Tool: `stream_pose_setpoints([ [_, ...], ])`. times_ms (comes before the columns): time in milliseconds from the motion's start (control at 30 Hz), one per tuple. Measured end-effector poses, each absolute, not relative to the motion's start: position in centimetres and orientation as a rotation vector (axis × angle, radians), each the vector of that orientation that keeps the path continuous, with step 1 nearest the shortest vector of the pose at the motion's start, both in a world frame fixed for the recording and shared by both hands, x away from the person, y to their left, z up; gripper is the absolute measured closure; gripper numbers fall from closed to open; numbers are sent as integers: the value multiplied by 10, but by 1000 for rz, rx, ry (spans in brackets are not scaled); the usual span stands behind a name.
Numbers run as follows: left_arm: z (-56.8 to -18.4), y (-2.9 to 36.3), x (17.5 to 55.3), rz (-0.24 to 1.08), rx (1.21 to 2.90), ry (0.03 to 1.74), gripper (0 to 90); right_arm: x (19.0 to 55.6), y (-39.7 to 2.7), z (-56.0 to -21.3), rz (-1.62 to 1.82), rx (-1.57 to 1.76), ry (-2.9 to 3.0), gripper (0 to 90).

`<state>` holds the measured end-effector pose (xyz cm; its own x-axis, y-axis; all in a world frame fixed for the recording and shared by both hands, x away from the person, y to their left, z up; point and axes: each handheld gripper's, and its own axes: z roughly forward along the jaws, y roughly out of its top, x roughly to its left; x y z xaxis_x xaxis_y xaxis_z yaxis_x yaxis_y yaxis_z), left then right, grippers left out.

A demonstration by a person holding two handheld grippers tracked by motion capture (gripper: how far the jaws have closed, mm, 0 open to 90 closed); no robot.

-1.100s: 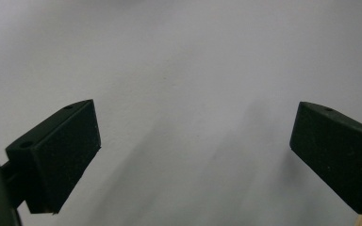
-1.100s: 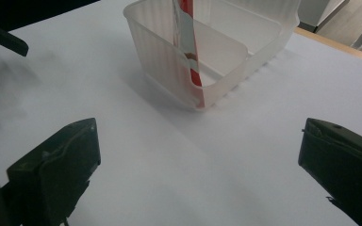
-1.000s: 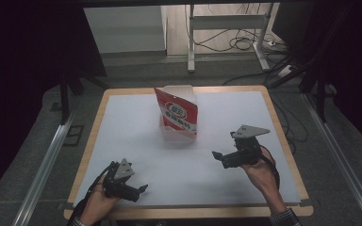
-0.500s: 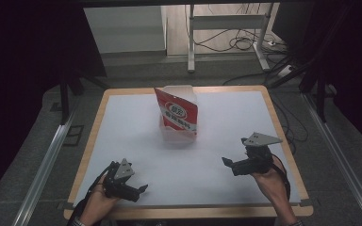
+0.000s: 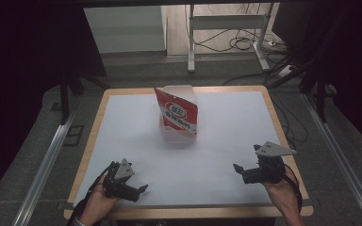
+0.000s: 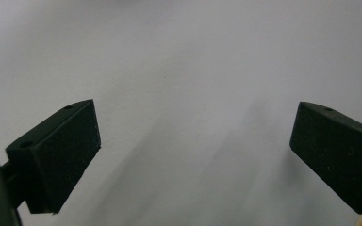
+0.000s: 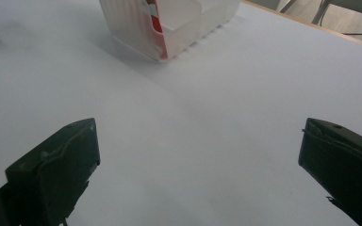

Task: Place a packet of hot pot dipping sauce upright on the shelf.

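Note:
A red and white snack bag (image 5: 179,113) stands in a clear plastic bin (image 5: 176,135) at the middle back of the white table (image 5: 226,117). In the right gripper view the bin (image 7: 169,23) and a strip of the bag (image 7: 154,19) lie ahead at the top. My left gripper (image 5: 139,189) rests low near the front left edge, open, with bare table between its pads (image 6: 56,155). My right gripper (image 5: 238,168) hovers near the front right, open and empty, pointing left toward the bin.
The table has a wooden rim (image 5: 94,136). Metal rails (image 5: 42,165) run along both sides on the floor. Cables and a stand's legs (image 5: 226,33) lie behind the table. Wide white surface lies between the grippers and the bin.
My right gripper has drawn back toward the front right edge and dropped lower. The left gripper has stayed in place. The bag and bin have not moved.

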<state>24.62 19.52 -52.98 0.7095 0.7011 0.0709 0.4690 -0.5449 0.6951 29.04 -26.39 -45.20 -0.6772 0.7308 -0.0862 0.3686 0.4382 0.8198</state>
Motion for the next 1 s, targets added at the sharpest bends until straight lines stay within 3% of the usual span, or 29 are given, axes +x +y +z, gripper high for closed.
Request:
stream_pose_setpoints([
  [1000, -530, 194, 246, 466, 2257, 884, 24, 274, -312, -483, 1031, 1040, 2201, 0],
])
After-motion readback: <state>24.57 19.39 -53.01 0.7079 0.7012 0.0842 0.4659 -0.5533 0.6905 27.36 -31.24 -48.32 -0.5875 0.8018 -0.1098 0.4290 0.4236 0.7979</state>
